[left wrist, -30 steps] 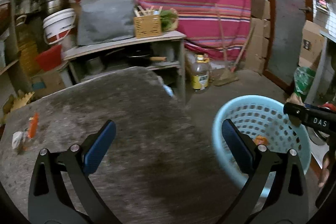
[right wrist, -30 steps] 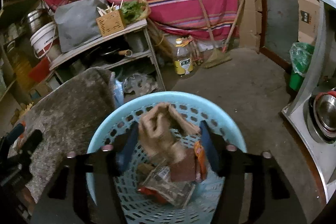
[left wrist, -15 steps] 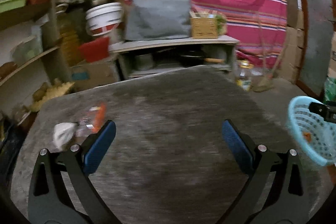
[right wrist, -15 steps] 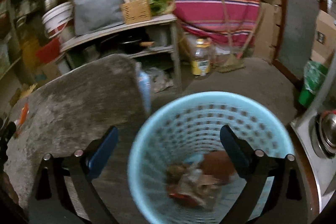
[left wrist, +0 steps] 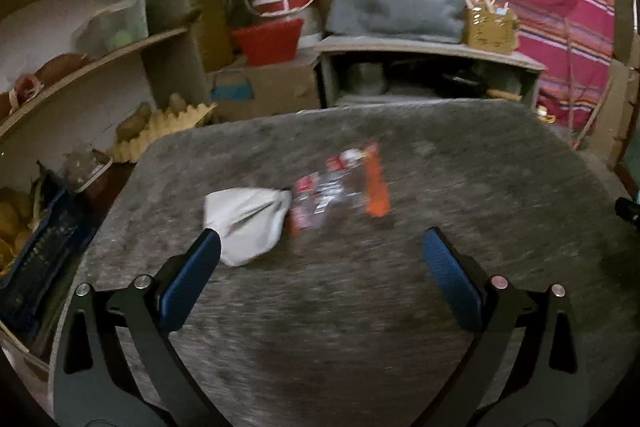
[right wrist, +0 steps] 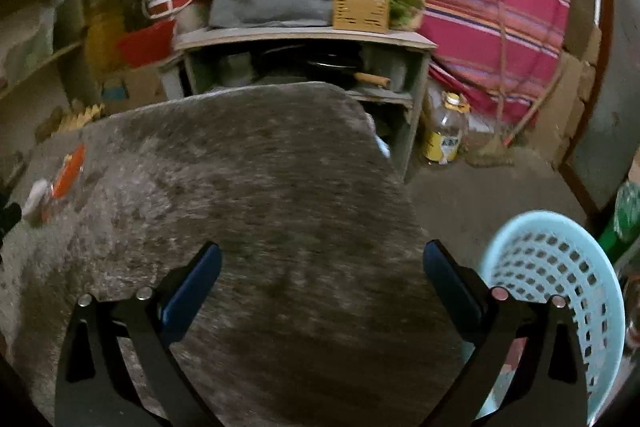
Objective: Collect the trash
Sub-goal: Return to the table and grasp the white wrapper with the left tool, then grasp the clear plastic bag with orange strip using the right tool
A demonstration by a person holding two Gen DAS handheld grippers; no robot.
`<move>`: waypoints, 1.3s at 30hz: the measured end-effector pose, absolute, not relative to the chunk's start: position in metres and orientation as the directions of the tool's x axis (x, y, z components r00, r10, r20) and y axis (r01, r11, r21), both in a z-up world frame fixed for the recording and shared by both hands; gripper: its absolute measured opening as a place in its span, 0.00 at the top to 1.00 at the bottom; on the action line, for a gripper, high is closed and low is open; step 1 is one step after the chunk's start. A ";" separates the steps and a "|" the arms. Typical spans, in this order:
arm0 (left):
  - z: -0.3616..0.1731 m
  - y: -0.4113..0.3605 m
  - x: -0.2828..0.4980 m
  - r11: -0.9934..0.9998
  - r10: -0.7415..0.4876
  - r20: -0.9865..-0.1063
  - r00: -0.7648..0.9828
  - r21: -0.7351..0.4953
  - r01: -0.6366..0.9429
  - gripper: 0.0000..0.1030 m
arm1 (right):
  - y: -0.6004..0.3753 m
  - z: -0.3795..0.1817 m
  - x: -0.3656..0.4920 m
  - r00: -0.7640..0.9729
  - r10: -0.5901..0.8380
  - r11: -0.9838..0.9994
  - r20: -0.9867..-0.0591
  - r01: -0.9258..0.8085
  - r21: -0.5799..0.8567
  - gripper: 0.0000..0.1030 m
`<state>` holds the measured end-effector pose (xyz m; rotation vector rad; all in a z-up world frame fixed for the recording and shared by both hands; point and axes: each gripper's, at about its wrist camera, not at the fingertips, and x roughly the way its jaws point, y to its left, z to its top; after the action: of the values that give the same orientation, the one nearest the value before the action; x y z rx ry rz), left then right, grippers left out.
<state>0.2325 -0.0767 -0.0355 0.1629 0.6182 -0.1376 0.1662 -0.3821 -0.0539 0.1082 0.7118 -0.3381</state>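
The left tool (left wrist: 320, 259) hovers released over the grey table (left wrist: 360, 327), nothing between its pads. Just beyond lie a crumpled white wrapper (left wrist: 246, 219), a clear printed packet (left wrist: 324, 195) and an orange wrapper (left wrist: 376, 187) (all blurred). The right tool (right wrist: 320, 267), jaws just spread wide and empty, sits beside the light-blue basket (right wrist: 560, 259) on the floor.

Rough stone, glossy wrappers, perforated plastic.
The grey table top (left wrist: 360, 307) looks coarse and matt; the crumpled foil wrappers (left wrist: 340, 187) shine; the light-blue perforated basket (right wrist: 560, 267) is smooth plastic.
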 end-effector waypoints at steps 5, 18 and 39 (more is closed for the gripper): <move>-0.051 -0.041 0.256 0.987 -0.032 -0.626 0.779 0.105 0.125 0.05 | -0.370 -0.059 0.180 0.726 -0.223 0.949 -0.650 0.314 0.025 0.04; -0.077 -0.021 0.297 0.982 0.012 -0.675 0.738 0.149 0.120 0.05 | -0.341 -0.068 0.212 0.649 -0.254 0.949 -0.717 0.311 -0.055 0.04; -0.050 0.046 0.287 0.983 -0.051 -0.639 0.767 0.102 0.151 0.96 | -0.259 -0.045 0.231 0.711 -0.196 0.977 -0.676 0.199 -0.075 0.04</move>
<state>0.2874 0.0458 -0.0496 0.1512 0.6883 -0.1103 0.2313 -0.2591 -0.0453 0.0035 0.7489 -0.2193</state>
